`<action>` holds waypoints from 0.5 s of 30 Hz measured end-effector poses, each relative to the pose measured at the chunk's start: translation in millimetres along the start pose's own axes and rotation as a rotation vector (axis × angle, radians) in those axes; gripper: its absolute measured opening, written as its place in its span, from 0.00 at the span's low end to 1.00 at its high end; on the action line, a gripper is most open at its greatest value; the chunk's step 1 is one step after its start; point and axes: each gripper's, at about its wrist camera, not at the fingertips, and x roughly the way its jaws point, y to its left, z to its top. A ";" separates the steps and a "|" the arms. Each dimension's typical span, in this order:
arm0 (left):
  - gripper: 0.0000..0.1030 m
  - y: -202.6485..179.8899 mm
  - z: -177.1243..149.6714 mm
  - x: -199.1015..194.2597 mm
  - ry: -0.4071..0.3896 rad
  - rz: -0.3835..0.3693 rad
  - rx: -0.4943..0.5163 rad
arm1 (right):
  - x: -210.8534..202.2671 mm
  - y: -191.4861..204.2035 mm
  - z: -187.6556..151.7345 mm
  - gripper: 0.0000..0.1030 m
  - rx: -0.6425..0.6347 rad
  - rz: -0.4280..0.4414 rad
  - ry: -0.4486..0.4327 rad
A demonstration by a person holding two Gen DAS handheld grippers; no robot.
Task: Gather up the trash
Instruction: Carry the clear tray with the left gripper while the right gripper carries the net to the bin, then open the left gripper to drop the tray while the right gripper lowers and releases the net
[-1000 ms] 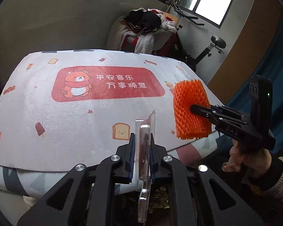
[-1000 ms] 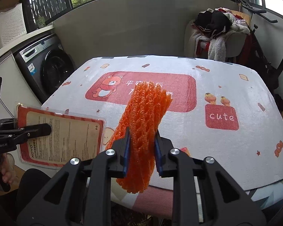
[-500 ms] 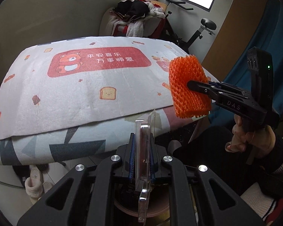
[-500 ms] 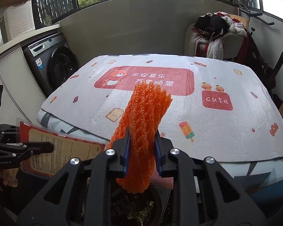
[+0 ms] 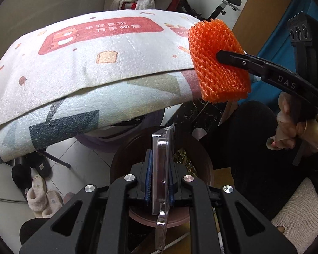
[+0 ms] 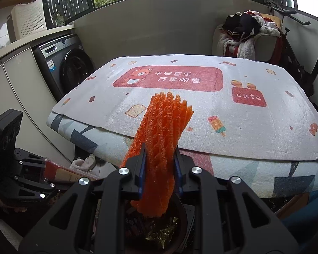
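- Where the left gripper [image 5: 159, 169] fills the lower part of its own view, the clear plastic blister pack [image 5: 161, 165] is seen edge-on only; its printed card face cannot be read there.
- From the right wrist view, a red-edged strip of the same pack [image 6: 67, 172] is caught beside the left gripper [image 6: 50, 174], the rest cut off by the right gripper's body.
- Left jaws are clenched on the blister pack, blue pads pressed to both faces.
- Right gripper [image 6: 160, 169] is clamped on the orange foam net [image 6: 161, 148], which is squeezed flat between the pads and stands above and below them.
- In the left wrist view the net [image 5: 217, 63] is seen held off the table's edge, in front of the patterned tablecloth [image 5: 95, 63].
- A round dark bin [image 5: 123, 158] is noted on the floor below both grippers; its rim is largely hidden by the jaws.
- Crumpled gold foil [image 6: 163, 232] is made out inside the bin [image 6: 183, 213]; other contents are too dark to tell.
- Slippers [image 5: 40, 199] lie under the table.
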 end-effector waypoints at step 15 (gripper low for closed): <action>0.81 14.3 -8.8 -16.3 -0.121 0.026 -0.083 | 7.6 7.5 -16.9 0.25 -0.029 0.052 0.048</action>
